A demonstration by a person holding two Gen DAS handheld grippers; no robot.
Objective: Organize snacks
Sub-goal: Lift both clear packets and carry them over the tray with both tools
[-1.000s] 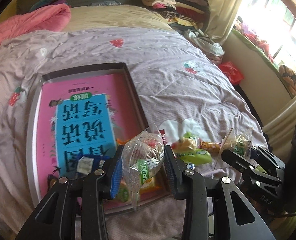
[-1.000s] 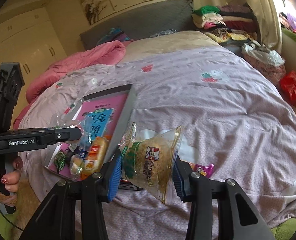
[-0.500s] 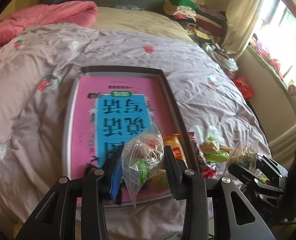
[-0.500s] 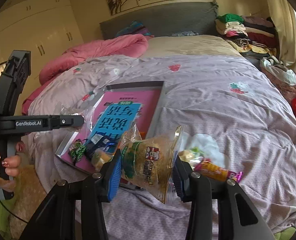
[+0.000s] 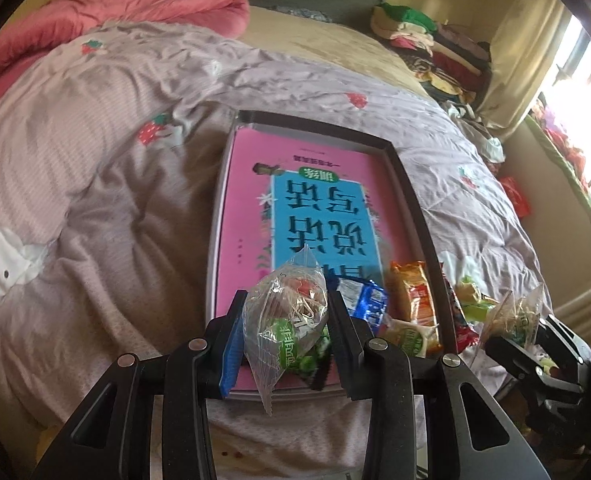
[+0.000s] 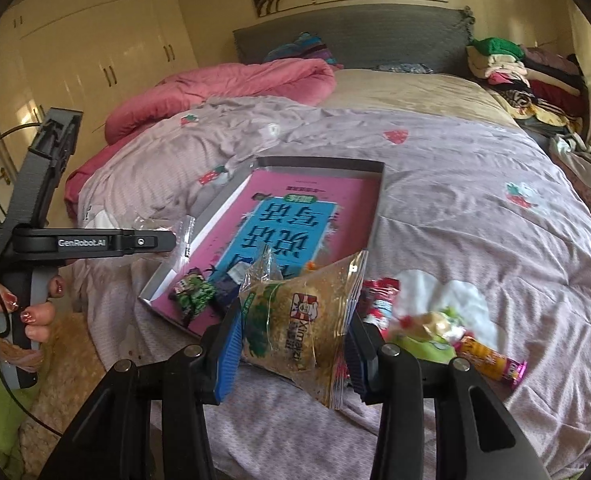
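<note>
Left gripper [image 5: 283, 332] pinches a clear crinkly snack bag with green label [image 5: 285, 320] across its middle, above the near end of the grey tray [image 5: 409, 200]. Right gripper [image 6: 293, 344] likewise clamps a clear bag of tan crumbly snack [image 6: 299, 320] over the lilac quilt [image 6: 475, 208], beside the tray. Both bags likely light, soft, slippery, crushable; mid-body grip suits them.

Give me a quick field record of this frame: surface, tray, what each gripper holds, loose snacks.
surface: bed with lilac quilt
tray: grey tray on the quilt, pink book inside
left gripper: fingers shut on clear snack bag, over the tray's near end
right gripper: fingers shut on brown snack bag
in tray: blue packet, orange packet
loose on quilt: yellow-pink stick, red wrapper
</note>
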